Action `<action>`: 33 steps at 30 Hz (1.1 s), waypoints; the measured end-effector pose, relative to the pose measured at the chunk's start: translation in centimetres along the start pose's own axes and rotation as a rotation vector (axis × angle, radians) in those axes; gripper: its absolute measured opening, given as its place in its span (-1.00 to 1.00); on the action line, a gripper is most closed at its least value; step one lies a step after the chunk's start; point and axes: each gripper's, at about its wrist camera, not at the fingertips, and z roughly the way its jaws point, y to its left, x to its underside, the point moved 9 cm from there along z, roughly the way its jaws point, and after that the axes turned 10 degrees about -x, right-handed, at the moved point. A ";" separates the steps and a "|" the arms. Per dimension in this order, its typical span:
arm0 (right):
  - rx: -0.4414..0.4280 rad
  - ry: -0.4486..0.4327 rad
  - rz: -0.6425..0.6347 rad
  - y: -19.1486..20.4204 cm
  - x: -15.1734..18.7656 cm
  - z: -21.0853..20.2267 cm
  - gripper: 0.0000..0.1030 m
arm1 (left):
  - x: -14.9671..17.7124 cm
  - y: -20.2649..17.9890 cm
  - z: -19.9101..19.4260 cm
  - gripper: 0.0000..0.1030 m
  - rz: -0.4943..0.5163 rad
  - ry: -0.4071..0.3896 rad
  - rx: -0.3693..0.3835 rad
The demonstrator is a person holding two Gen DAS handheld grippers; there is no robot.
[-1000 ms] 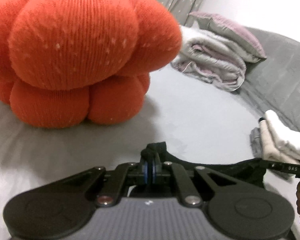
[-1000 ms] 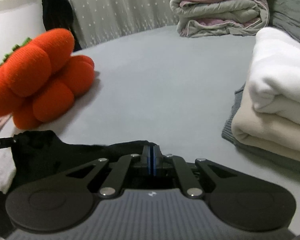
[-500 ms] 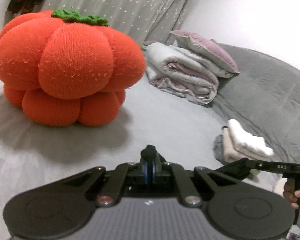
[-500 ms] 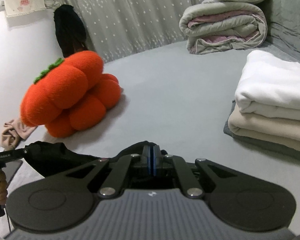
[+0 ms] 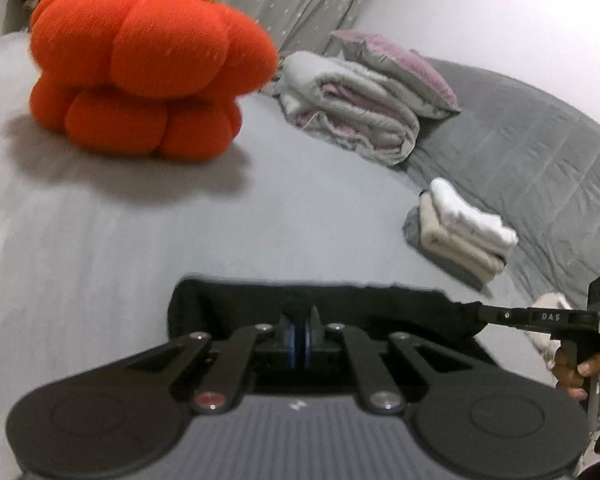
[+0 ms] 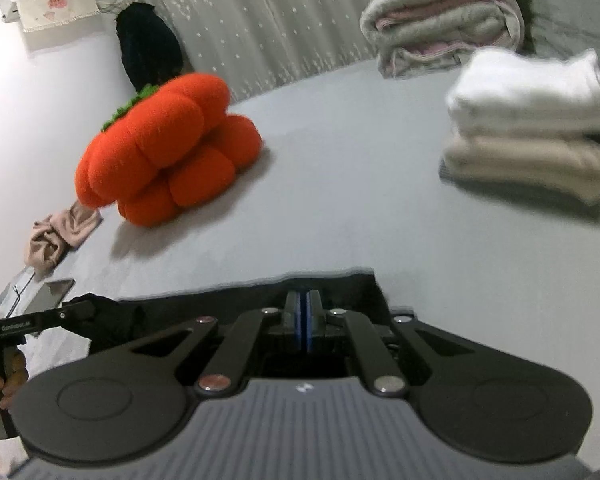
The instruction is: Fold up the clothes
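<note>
A black garment (image 5: 340, 300) is held stretched between the two grippers, low over the near part of a grey bed sheet (image 5: 260, 216). Its upper edge is seen as a nearly straight, taut line, so the long axis runs crosswise from one gripper to the other, roughly level; the rest of the cloth is hidden under the gripper bodies, and how far it hangs cannot be told. The left gripper (image 5: 300, 322) is shown with its fingers pressed together on the garment near its left corner, and the right gripper (image 6: 302, 312) is likewise clamped on the cloth near the right corner. In the left wrist view the right gripper is seen from the side at the far right, gripped by a hand (image 5: 572, 372), with the cloth drawn to a point at its tip. In the right wrist view a hand (image 6: 0, 380) is seen on the other gripper's handle at the far left. An orange pumpkin cushion (image 5: 148, 68) lies beyond the garment to the left. A stack of folded clothes (image 6: 528, 128), white on beige on grey, sits to the right. A folded quilt (image 5: 352, 108) and a pillow (image 5: 396, 68) lie farther back.
</note>
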 end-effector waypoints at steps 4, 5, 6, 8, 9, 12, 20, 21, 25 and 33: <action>0.025 0.043 0.032 -1.5 2.9 0.8 -0.93 | 2.5 1.1 0.8 -0.91 0.001 0.038 -0.030; 0.034 0.053 0.037 -1.9 3.6 0.9 -0.93 | 3.1 1.4 1.0 -0.91 0.016 0.048 -0.041; 0.038 0.057 0.043 -2.2 4.0 1.1 -0.93 | 3.4 1.5 1.2 -0.91 0.026 0.053 -0.046; 0.033 0.053 0.051 -2.5 4.1 1.1 -0.92 | 3.2 1.4 1.0 -0.90 0.028 0.055 -0.043; 0.032 0.051 0.053 -2.4 4.0 1.1 -0.88 | 3.1 1.4 0.8 -0.89 0.029 0.056 -0.041; 0.015 0.047 0.063 -2.0 4.0 0.5 -0.71 | 2.9 0.9 -0.1 -0.45 0.029 0.051 -0.021; -0.078 0.043 0.138 -0.5 3.7 -1.0 -0.20 | 2.4 -0.8 -1.4 -0.14 0.119 -0.008 -0.047; -0.090 0.040 0.153 -0.4 3.7 -1.1 -0.20 | 2.4 -0.9 -1.3 -0.13 0.132 -0.011 -0.053; -0.160 0.046 0.266 -0.1 3.8 -1.0 -0.20 | 2.2 -1.4 -0.8 -0.13 0.154 -0.017 -0.074; -0.182 0.080 0.362 -0.1 4.7 1.5 -0.20 | 1.6 -0.6 1.2 -0.13 0.112 0.017 -0.084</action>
